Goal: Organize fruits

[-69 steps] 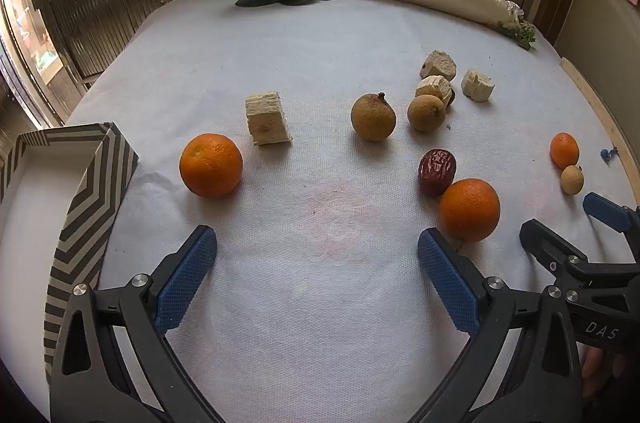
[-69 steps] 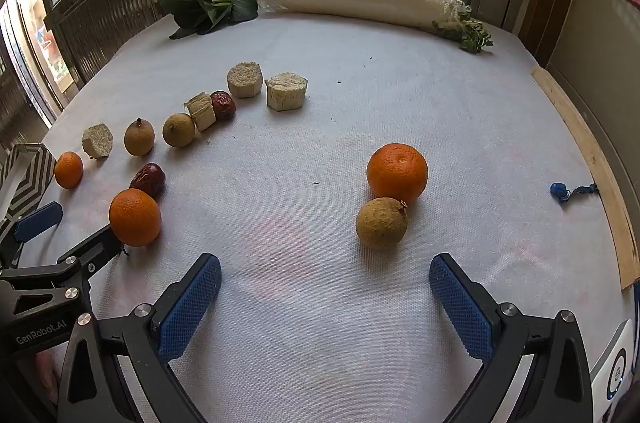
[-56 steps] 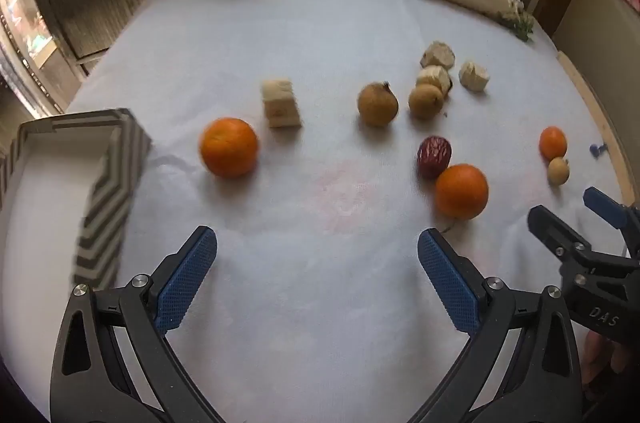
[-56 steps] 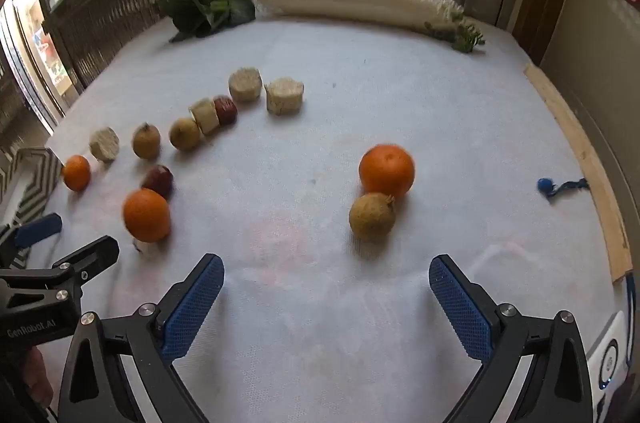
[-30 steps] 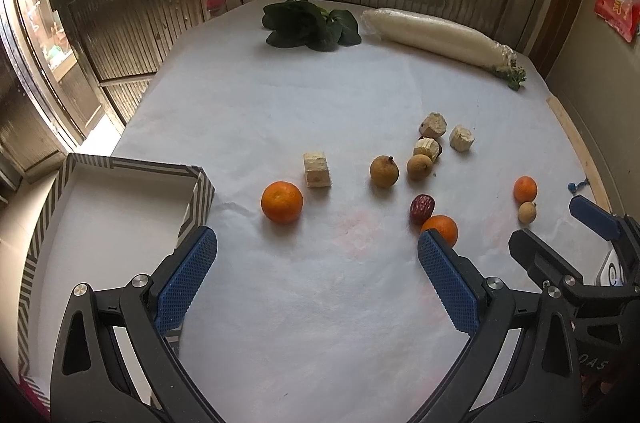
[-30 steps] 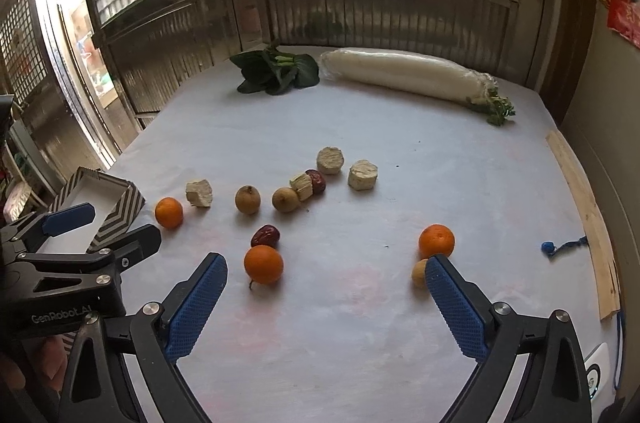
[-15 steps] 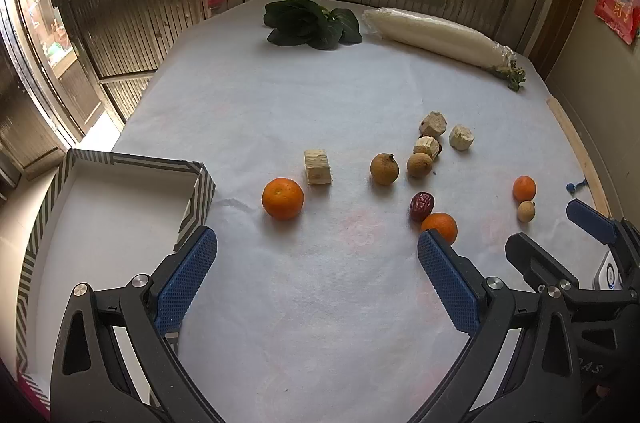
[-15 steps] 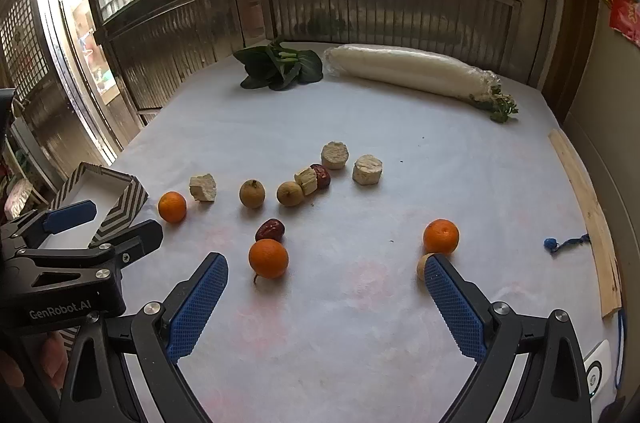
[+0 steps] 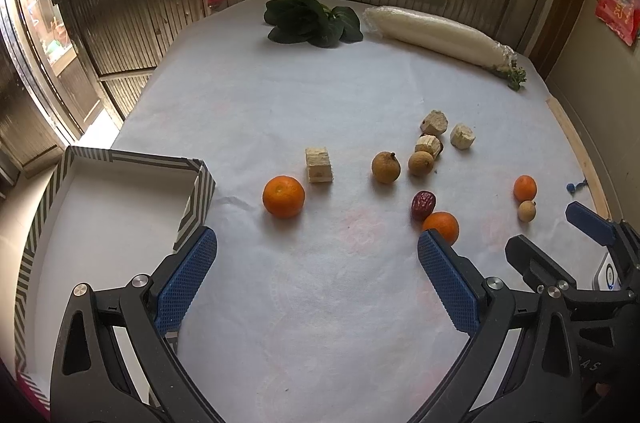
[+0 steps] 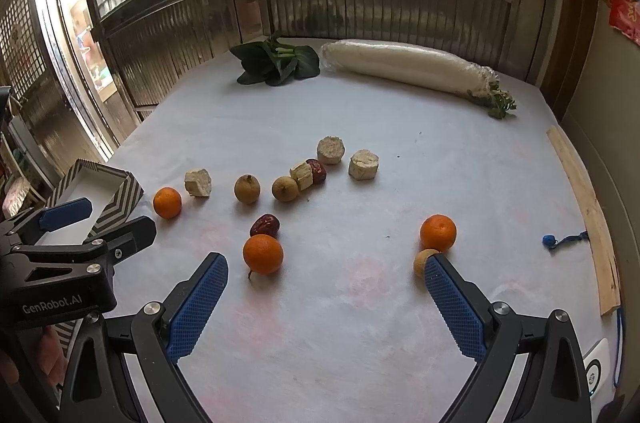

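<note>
Both the left gripper [image 9: 316, 283] and right gripper [image 10: 326, 305] hover spread wide, empty. The orange [image 9: 283, 196] ahead of the left gripper is round; a glancing pinch could roll it away from the striped box [image 9: 120, 159].

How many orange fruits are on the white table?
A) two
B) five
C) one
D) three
D: three show in the left wrist view, one orange near the striped box, one beside the red date, and a smaller one farther right.

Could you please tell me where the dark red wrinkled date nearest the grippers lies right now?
In the left wrist view, the dark red wrinkled date lies right of centre on the white cloth, just behind the round orange mandarin.
</note>
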The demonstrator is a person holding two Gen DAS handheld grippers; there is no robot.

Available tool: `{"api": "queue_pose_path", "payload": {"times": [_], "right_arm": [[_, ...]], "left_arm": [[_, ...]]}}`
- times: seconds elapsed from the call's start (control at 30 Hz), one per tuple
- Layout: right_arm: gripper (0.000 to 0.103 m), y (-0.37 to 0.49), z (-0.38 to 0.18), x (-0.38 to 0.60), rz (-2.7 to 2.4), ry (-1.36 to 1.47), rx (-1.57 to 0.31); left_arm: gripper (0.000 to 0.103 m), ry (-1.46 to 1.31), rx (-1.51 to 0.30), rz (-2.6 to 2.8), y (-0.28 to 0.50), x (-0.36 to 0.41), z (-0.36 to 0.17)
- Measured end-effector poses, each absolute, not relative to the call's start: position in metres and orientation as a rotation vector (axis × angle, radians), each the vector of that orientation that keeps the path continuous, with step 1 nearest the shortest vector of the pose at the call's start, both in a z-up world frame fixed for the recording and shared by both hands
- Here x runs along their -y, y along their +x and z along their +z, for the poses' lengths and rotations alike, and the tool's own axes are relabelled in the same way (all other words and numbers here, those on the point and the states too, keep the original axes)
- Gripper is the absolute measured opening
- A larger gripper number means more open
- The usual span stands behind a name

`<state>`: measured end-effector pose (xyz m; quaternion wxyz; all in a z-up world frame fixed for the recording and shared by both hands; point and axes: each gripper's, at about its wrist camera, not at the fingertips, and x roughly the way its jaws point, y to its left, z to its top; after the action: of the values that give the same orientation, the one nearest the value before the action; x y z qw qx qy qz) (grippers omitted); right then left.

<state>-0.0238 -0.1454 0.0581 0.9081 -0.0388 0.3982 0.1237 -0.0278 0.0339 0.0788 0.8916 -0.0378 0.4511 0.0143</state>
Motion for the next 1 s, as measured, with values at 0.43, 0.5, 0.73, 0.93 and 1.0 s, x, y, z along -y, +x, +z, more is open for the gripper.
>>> {"api": "queue_pose_path", "payload": {"times": [0.43, 0.5, 0.73, 0.93, 1.0], "right_arm": [[0.098, -0.022, 0.055, 0.145, 0.255, -0.078, -0.834], [0.098, -0.021, 0.055, 0.145, 0.255, -0.079, -0.834], [0.098, -0.018, 0.05, 0.143, 0.269, -0.079, -0.849], [0.09, -0.013, 0.043, 0.137, 0.298, -0.084, -0.876], [0.088, -0.01, 0.039, 0.135, 0.308, -0.087, -0.887]], "left_arm": [[0.101, -0.081, -0.947, 0.029, -0.024, -0.034, 0.076], [0.101, -0.078, -0.947, 0.029, -0.023, -0.034, 0.076], [0.101, -0.081, -0.959, 0.032, -0.02, -0.035, 0.073], [0.101, -0.086, -0.973, 0.029, -0.017, -0.04, 0.069], [0.101, -0.09, -0.979, 0.024, -0.016, -0.044, 0.067]]}}
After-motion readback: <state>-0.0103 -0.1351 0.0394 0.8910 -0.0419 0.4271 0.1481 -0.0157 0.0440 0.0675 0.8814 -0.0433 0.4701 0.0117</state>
